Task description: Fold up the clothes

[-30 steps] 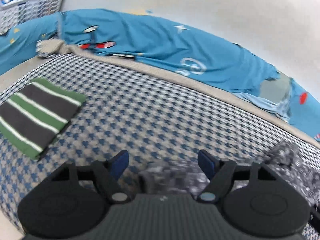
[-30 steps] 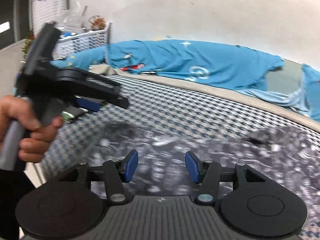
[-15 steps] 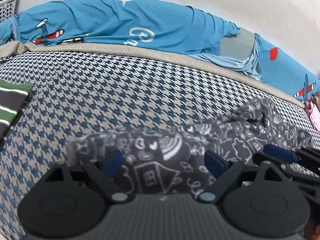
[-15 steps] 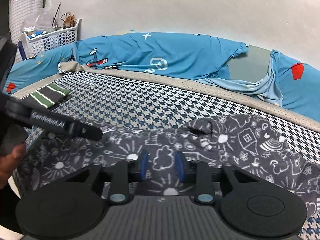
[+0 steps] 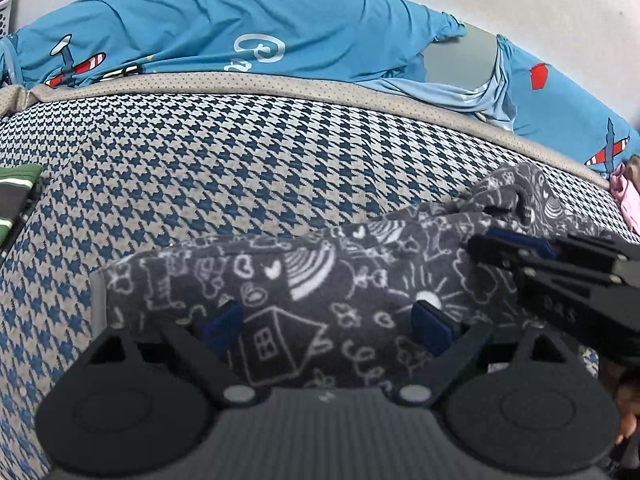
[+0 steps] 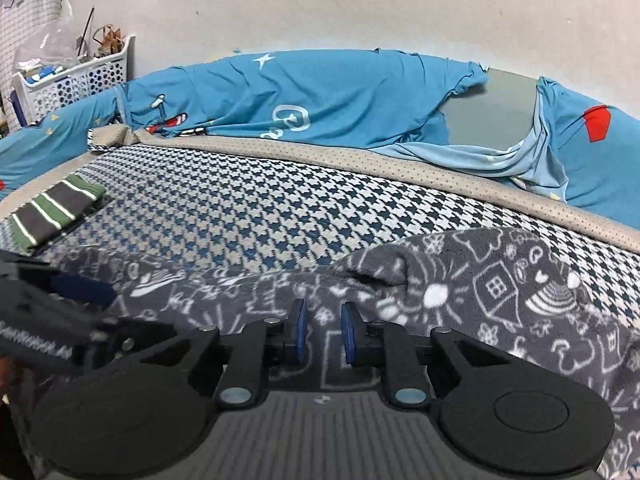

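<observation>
A dark grey garment printed with white doodles (image 5: 320,280) lies spread across the near part of a bed covered in a blue-and-beige houndstooth cover (image 5: 240,160), its far right portion bunched into a raised fold. The likeliest trouble from here is an uneven fold: the right gripper (image 6: 322,334) has just been closing, its blue pads now near together with a gap showing and printed fabric seen between them, though whether they actually pinch the cloth cannot be told; if they catch only one thin layer, the cloth could slip out as it is lifted. The left gripper (image 5: 328,326) has just been opening and stands released, its pads wide apart over the garment's near left area with nothing pressed, so that side is loose and could drag or crumple. Both grippers tilt downward toward the bed, low over the fabric and side by side, each showing at the edge of the other's view. A folded green-and-grey striped garment (image 6: 56,208) sits well apart at the far left, and a bright blue sheet (image 6: 320,100) lies heaped along the wall.
</observation>
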### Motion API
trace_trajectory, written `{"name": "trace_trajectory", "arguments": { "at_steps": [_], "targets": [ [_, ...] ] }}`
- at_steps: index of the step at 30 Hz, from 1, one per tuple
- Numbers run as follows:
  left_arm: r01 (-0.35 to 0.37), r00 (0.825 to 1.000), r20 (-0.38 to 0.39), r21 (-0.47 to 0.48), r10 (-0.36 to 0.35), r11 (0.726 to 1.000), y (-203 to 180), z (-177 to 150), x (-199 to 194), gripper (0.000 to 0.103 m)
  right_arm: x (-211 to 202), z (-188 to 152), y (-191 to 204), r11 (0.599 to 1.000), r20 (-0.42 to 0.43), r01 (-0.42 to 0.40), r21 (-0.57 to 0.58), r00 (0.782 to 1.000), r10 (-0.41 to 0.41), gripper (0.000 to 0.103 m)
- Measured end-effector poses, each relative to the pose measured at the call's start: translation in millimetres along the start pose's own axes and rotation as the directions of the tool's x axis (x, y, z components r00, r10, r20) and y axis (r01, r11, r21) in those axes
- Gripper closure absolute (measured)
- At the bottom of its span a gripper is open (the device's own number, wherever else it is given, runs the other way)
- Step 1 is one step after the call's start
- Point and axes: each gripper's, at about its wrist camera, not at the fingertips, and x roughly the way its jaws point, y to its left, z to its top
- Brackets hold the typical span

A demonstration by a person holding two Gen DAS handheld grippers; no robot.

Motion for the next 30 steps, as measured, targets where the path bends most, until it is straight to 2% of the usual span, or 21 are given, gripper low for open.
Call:
{"name": "trace_trajectory", "arguments": {
  "at_steps": [14,21,30],
  "targets": [
    [-0.015,1.0,-0.007,0.029,0.016,0.999,0.0,-4.8,8.3,0.005,43.3,5.6,-14.4,0.999,-0.041,0.017,0.031,0.999,-0.016,0.103],
    [-0.076,0.997,0.009,0.066,0.076,0.995,-3.7,-9.1,17.7,0.0,52.1,5.2,-15.6,1.0,-0.035,0.016,0.024,0.999,-0.016,0.103],
    [-0.102,0.995,0.008,0.044,0.101,0.994,-4.1,-6.5,25.1,0.0,49.4,5.7,-14.6,0.999,-0.023,0.019,0.039,1.0,-0.018,0.103]
  ]
}}
